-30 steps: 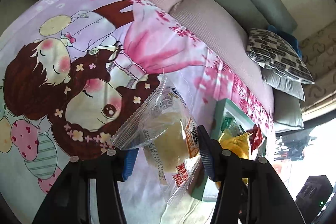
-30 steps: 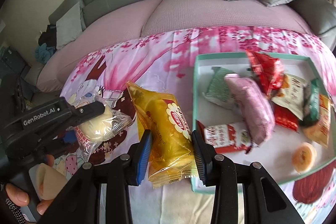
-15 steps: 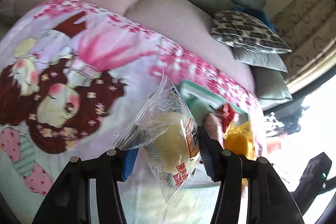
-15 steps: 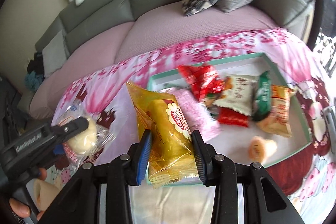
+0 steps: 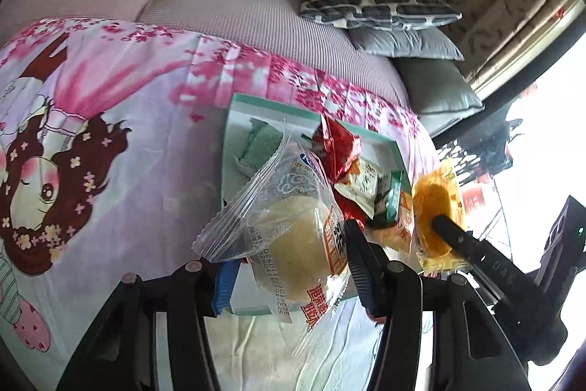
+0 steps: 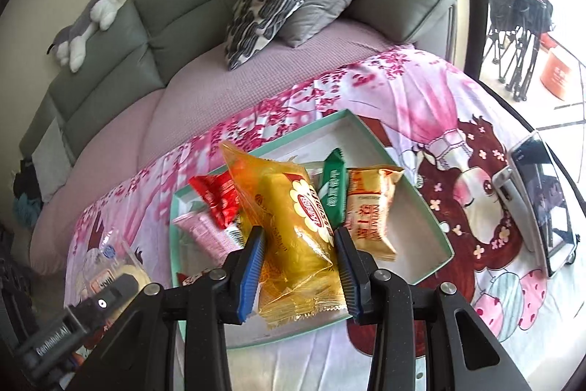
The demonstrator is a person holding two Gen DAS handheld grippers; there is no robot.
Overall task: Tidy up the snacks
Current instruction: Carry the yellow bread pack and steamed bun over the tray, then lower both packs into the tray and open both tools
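While both packets hang in the air above the tray, treat them as what they look like: light, crinkly, slippery film around something soft. Your left gripper has its fingers clamped on the clear packet, squeezing the pale round cake inside across its middle; the loose sealed ends flap free above and below. That cake will likely crush or crumble if you press harder, so keep the hold on the bulk, not on the thin seam, which could slide out. Your right gripper has its fingers clamped on the yellow packet at its lower half, the top end standing up over the tray. It seems puffed and springy, so it may squirm when you let go.

Below, the tray lies on the cartoon cloth over the surface and already holds a red packet, a green one, a tan one and a pink one, crowded toward its left side; the right corner is bare. From the left view the clear packet sits over the tray's near left edge. A phone stands to the right, well apart, and a sofa with cushions lies beyond.
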